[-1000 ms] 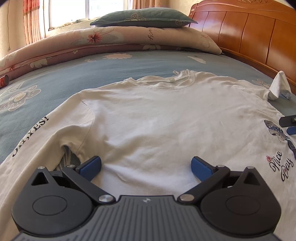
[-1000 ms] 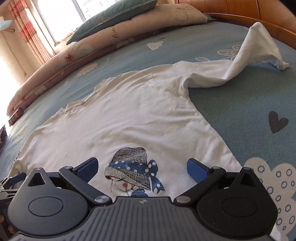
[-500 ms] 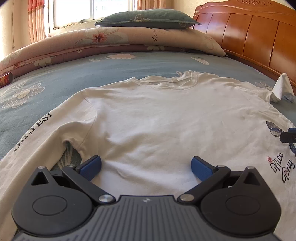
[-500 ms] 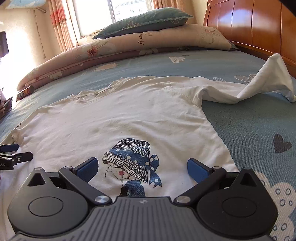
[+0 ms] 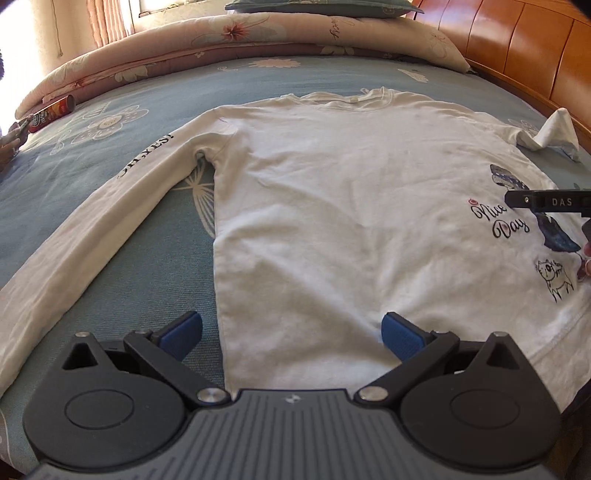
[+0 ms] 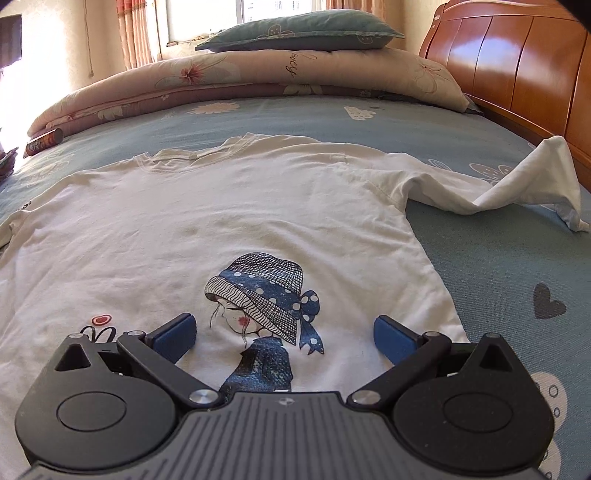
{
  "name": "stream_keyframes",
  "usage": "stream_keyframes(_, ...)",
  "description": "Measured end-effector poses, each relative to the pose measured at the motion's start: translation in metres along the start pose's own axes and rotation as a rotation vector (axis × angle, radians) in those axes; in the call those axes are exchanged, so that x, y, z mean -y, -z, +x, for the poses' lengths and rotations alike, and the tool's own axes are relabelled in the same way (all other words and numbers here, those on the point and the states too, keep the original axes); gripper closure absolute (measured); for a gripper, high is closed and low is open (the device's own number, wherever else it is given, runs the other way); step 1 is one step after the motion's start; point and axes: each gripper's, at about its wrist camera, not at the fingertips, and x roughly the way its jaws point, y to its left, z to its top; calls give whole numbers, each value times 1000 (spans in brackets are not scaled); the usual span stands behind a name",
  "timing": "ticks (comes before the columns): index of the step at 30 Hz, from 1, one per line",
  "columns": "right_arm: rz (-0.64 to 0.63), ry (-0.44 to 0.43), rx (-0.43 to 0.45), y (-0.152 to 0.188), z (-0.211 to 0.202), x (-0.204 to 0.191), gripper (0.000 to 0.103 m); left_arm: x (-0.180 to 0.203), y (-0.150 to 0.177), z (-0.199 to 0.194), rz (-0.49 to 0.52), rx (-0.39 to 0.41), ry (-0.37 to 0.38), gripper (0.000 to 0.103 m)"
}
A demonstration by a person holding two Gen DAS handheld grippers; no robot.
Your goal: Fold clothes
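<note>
A white long-sleeved shirt lies spread flat, front side up, on a bed covered by a blue-grey sheet printed with pale flowers and dark hearts. The collar points to the far side; the hem is at the near side.

Left gripper: jaws spread wide, holding nothing. It sits over the near left hem corner of the shirt; its left blue pad is over bare sheet and its right pad over fabric. Whether the pads touch the surface cannot be determined.

Right gripper: jaws spread wide, holding nothing. It sits over the near right part of the shirt, with the printed figure of a girl in a hat between its pads. In the left wrist view, part of this gripper enters at the right edge.

Left sleeve: laid out straight toward the near left, with black lettering on it. Right sleeve: lies to the right, rumpled, with its end standing up in a peak.

Room: a rolled floral quilt lies along the far side of the bed, with a teal pillow on top. A polished wooden headboard stands at the right. A cylindrical can lies on the sheet at the far left, beside the quilt. A curtained, brightly lit window is beyond the quilt.
</note>
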Motion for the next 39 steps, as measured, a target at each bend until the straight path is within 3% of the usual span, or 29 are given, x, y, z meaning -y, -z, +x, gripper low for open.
stream_keyframes(7, -2, -11, -2, 1, -1, 2, 0, 36, -15, -5, 129, 95, 61, 1)
stream_keyframes(9, -7, -7, -4, 0, 0, 1, 0, 39, -23, 10, 104, 85, 69, 1)
stream_keyframes(11, -8, -8, -7, 0, 0, 1, 0, 32, -26, 26, 14, 21, 77, 1)
stream_keyframes(14, -6, -14, -16, -1, 0, 1, 0, 18, -9, 21, -79, 45, 123, 1)
stream_keyframes(19, -12, -8, -23, 0, -2, -1, 0, 17, 22, -4, 3, 32, 102, 1)
stream_keyframes(24, -17, -6, -17, 2, -3, -1, 0, 12, 1, -7, 26, -21, 105, 1)
stream_keyframes(28, -18, 0, -16, 2, -3, -2, 0, 5, -43, 4, -10, 87, 130, 1)
stream_keyframes(33, -20, 1, -20, 1, -3, -3, 0, -5, -84, 54, -116, 101, 185, 1)
stream_keyframes(36, -22, 1, -27, 0, -3, -3, 0, -18, -89, 83, -194, 66, 173, 1)
stream_keyframes(39, -25, -3, -37, -1, -3, -2, 0, -33, -82, 89, -228, 82, 122, 1)
